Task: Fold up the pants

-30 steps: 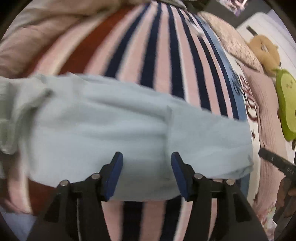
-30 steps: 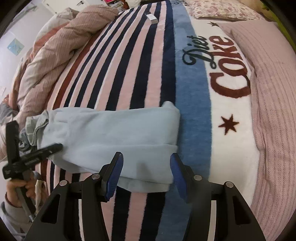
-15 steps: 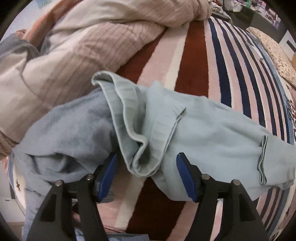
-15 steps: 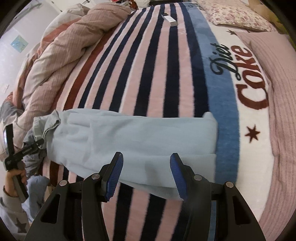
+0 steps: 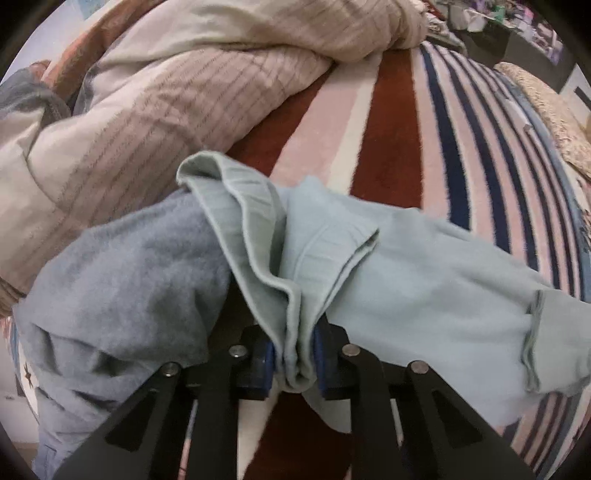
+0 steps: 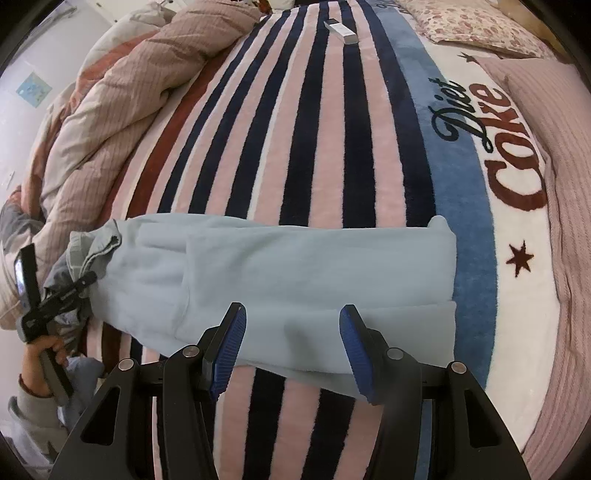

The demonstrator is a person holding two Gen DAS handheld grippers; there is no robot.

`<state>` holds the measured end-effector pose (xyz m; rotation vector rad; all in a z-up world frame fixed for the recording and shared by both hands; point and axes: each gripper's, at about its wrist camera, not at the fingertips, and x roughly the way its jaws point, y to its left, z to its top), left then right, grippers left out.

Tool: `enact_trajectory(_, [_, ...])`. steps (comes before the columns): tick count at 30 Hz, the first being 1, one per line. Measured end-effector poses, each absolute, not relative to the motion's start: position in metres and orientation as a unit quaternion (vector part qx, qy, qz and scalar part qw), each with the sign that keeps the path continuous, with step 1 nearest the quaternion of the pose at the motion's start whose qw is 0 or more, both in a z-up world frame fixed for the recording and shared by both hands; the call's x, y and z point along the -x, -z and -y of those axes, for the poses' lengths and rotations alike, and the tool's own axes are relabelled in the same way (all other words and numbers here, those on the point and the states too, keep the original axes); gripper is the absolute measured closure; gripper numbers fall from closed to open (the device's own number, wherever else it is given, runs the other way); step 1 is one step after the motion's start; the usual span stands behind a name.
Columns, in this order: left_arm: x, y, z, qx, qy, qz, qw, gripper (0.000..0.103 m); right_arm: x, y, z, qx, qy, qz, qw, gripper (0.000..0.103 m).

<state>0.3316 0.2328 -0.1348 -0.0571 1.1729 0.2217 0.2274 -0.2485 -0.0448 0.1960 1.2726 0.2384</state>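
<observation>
- Where it spreads over the bed, the striped blanket [image 6: 317, 122] is a plush pile with long bands of pink, navy, dark red and blue, bearing "Diet Coke" lettering and a dark red star on a white field.
- Quilted comforter [image 6: 122, 92]: ribbed beige-pink fabric, bunched in thick rolls along the blanket's far-left side; seen close in the left wrist view [image 5: 166, 96].
- Pants [image 6: 295, 266]: pale blue fleece, lying across the stripes as a long flattened band, with a lower layer showing along the near edge. The ribbed waistband [image 5: 258, 236] is crumpled into upright folds.
- Grey-blue fleece garment [image 5: 122, 280]: soft, wrinkled, heaped just beside the waistband and touching it.
- Floral pillow [image 6: 469, 22]: flat, small-print cover, at the far right of the bed.
- Right tongs [image 6: 297, 343]: blue ribbed pads spread wide, holding nothing, poised over the near edge of the pants; whether they touch the cloth cannot be told.
- Left tongs [image 5: 293, 365]: pads drawn close together, pinching a gathered fold of the waistband between them.
- Small white box [image 6: 340, 31]: rectangular, lying on the far stripes, well apart from the pants.
</observation>
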Motion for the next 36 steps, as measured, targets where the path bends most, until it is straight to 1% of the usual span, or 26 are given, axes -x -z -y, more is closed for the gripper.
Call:
enact_trajectory(9, [-0.319, 0.090, -0.208, 0.040, -0.047, -0.538, 0.841, 0.089, -0.222, 0.041, 0.259, -0.107, -0.113, -0.596, 0.788, 0.055])
enact_trajectory(17, [-0.309, 0.049, -0.162, 0.056, 0.003, -0.531, 0.845, 0.090, -0.211, 0.026, 0.274, -0.119, -0.114, -0.588, 0.792, 0.055])
enact_trajectory(22, [-0.309, 0.032, -0.128, 0.058, 0.032, -0.527, 0.848, 0.090, -0.203, 0.021, 0.290, -0.127, -0.114, -0.587, 0.791, 0.055])
enact_trajectory(30, [-0.320, 0.024, -0.049, 0.061, 0.098, -0.520, 0.846, 0.090, -0.183, 0.017, 0.331, -0.143, -0.101, -0.584, 0.793, 0.055])
enact_trajectory(36, [-0.321, 0.035, 0.025, 0.059, 0.155, -0.533, 0.830, 0.091, -0.175, 0.019, 0.362, -0.159, -0.091, -0.583, 0.792, 0.055])
